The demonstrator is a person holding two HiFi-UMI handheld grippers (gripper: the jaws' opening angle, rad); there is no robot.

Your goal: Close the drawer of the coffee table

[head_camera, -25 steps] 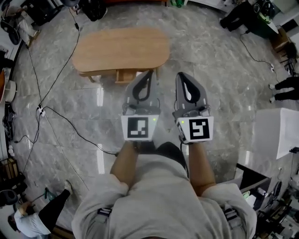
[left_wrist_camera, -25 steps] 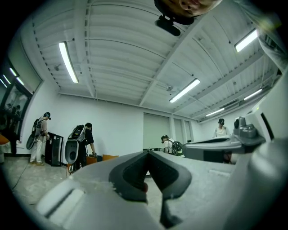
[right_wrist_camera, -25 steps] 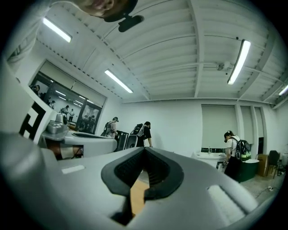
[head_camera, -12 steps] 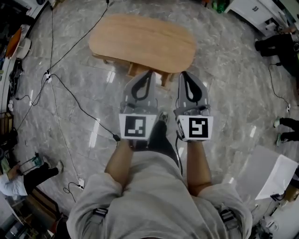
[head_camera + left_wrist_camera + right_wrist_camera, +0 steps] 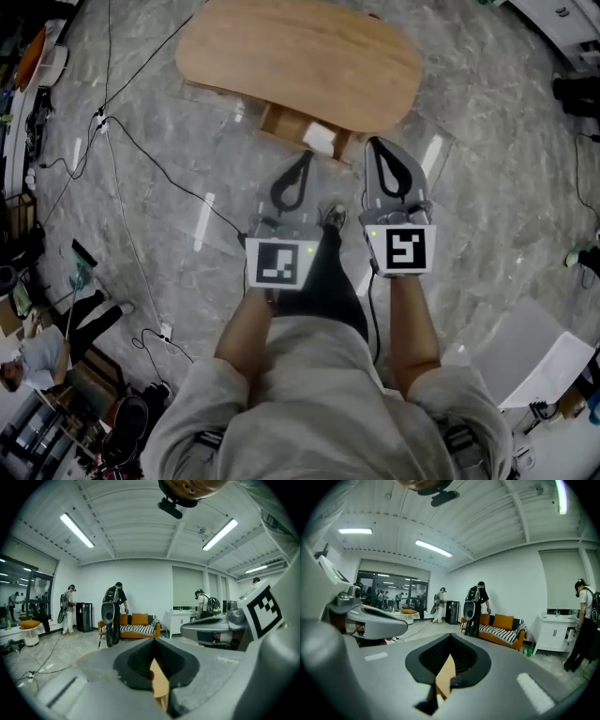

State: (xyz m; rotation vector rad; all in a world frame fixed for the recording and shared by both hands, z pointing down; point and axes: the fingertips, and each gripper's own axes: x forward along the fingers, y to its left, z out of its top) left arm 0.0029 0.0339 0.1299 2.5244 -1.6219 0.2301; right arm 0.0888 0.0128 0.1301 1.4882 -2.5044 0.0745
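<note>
The wooden coffee table (image 5: pixel 300 56) stands at the top of the head view, with its drawer (image 5: pixel 307 134) pulled out from the near side. My left gripper (image 5: pixel 304 157) is shut and empty, with its tips just short of the drawer front. Shut and empty too, my right gripper (image 5: pixel 376 143) points at the table edge right of the drawer. In the left gripper view the closed jaws of the left gripper (image 5: pixel 153 640) frame a strip of the table's wood (image 5: pixel 160 684). The right gripper (image 5: pixel 450 635) likewise shows wood (image 5: pixel 446 674) through its jaw opening.
Black cables (image 5: pixel 141 155) run across the marble floor left of the table. A person (image 5: pixel 42 349) is at the lower left and a white box (image 5: pixel 539 354) at the lower right. An orange sofa (image 5: pixel 135 626), a white cabinet (image 5: pixel 554 641) and several standing people fill the far room.
Both grippers have come forward and down toward the table; the drawer now lies right in front of their tips. Their jaws stayed shut throughout.
</note>
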